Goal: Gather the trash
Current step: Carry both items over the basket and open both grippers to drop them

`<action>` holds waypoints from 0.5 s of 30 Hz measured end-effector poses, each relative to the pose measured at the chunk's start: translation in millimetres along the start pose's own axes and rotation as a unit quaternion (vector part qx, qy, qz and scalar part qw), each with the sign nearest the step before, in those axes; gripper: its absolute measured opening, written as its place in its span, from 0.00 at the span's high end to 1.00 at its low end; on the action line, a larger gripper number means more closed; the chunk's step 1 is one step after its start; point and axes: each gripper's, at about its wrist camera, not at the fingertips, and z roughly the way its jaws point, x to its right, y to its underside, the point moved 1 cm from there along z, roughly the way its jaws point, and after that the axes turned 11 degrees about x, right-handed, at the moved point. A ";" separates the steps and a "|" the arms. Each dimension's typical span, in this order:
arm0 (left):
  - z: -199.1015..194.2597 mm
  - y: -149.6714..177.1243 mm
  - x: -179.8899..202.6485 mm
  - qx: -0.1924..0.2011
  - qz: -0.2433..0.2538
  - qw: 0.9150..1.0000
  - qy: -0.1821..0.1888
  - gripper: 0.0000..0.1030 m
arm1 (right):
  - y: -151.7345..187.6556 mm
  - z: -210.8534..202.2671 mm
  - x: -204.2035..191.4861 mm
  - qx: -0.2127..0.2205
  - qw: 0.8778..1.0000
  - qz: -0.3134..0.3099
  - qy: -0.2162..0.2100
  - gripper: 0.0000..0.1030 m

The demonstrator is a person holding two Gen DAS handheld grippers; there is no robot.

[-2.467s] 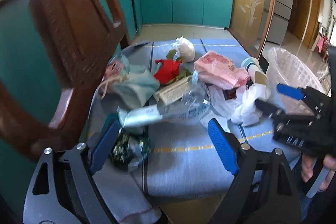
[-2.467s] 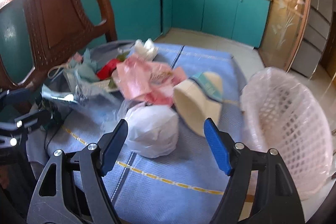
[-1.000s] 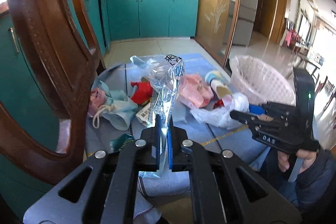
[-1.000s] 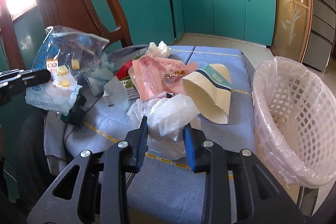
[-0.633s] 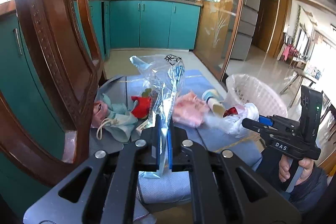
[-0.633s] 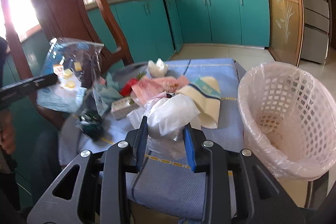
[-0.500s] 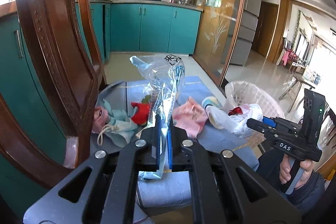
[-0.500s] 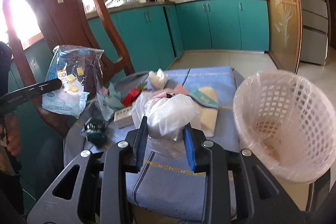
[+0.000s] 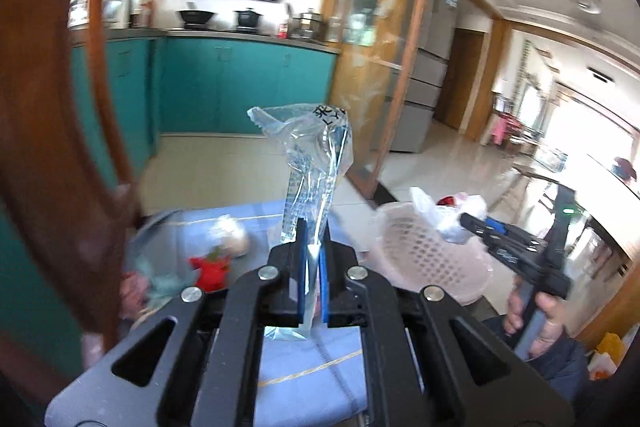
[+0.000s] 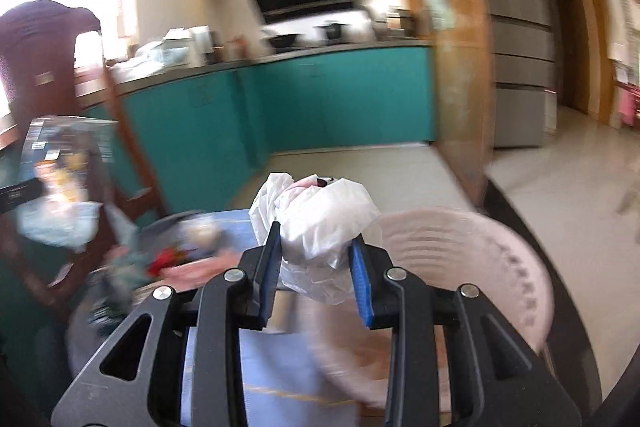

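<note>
two grippers are each holding a piece of trash above a table covered in a blue cloth. the left gripper has its jaws pressed almost together on the lower edge of a clear plastic wrapper, which stands up from the blue pads and shows some printed characters near its top. in the right wrist view the same wrapper appears at the far left, blurred, in front of a dark wooden chair.

the right gripper is partly closed on a bunched white plastic bag, its pads pressing the bag from both sides, with a bit of pink and red showing at the top of the bundle. in the left wrist view that bag hangs just over the rim of a pale pink mesh basket lined with thin plastic, and a hand grips the handle of the right gripper.

the basket sits at the right end of the table, just beside and below the held bag. more trash lies on the cloth to the left: a red scrap, a whitish wad and some pale pink and green pieces, all blurred.
</note>
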 end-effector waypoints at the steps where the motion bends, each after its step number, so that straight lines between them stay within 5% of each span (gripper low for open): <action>1: 11.6 -0.4 8.5 -0.005 0.004 1.000 0.011 0.94 | 4.0 3.3 11.6 -0.004 1.000 0.004 0.026 0.68; 7: 95.3 4.1 65.7 -0.061 0.014 0.995 0.075 0.94 | 34.3 13.2 59.4 -0.042 0.992 0.030 0.111 0.68; 13: 166.4 31.1 120.6 -0.103 0.035 0.986 0.129 0.94 | 48.4 22.8 61.6 -0.074 0.981 -0.041 0.172 0.66; 14: 178.3 38.1 128.3 -0.112 0.040 0.984 0.131 0.90 | 49.8 25.2 61.6 -0.081 0.981 -0.045 0.171 0.63; 15: 188.0 42.7 132.8 -0.120 0.043 0.983 0.132 0.75 | 52.5 25.8 63.9 -0.089 0.980 -0.043 0.170 0.55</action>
